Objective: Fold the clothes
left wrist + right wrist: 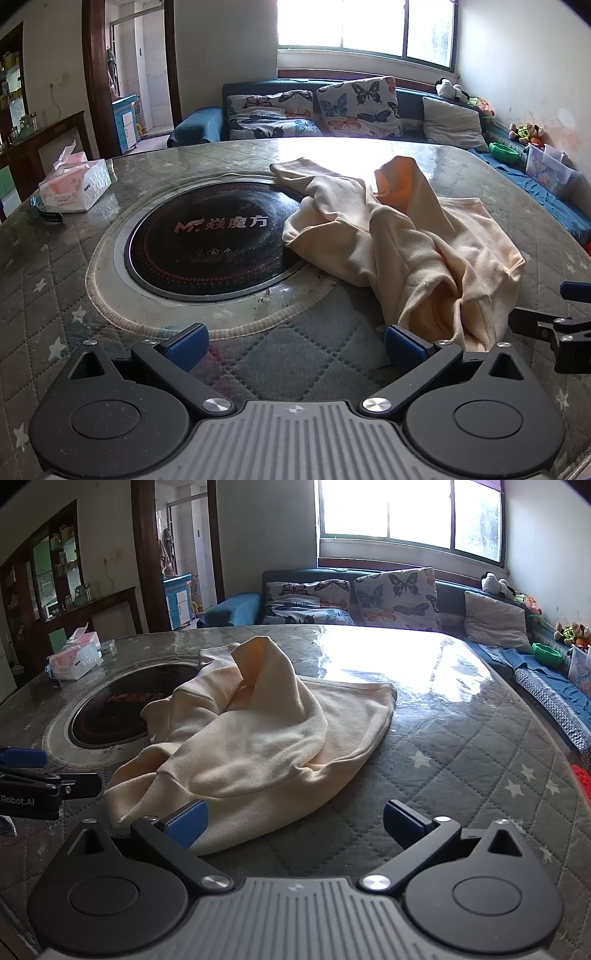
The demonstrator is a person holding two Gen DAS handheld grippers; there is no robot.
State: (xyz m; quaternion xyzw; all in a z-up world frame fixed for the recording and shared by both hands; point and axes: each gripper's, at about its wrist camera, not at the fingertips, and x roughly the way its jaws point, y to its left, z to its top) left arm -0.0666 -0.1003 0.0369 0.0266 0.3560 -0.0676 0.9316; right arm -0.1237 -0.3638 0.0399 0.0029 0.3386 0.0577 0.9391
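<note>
Landmark here is the round black cooktop [210, 236] sunk into the table [55, 266], which wears a grey quilted cover with little stars under a clear sheet.

Far left of the cooktop there's a tissue box [75, 184] near the table's edge, with a pink-and-white tissue poking out of its top; a small blue-and-black item lies just beside it, too small to make out.

The left tool [295, 345] hovers low on the near side of the cooktop, blue pads spread wide apart with nothing between them, only quilted cover showing in the gap. Its right pad [400, 345] sits just beside the nearest corner of the cloth; whether it's touching can't be told.

Right of the cooktop lies the cream garment [406, 251], crumpled in a heap. One sleeve end drapes over the cooktop's right rim and onto the black glass, and an orange lining shows where the fabric stands up at the back.

The right tool [295, 825] sits right of that, also spread wide and holding nothing. Its left pad [186, 825] is over the garment's near hem, and its right pad is above bare cover.

Beyond the table, a sofa [424, 110] carries butterfly cushions, and a green bowl [546, 653] sits at the far right, contents not visible.
</note>
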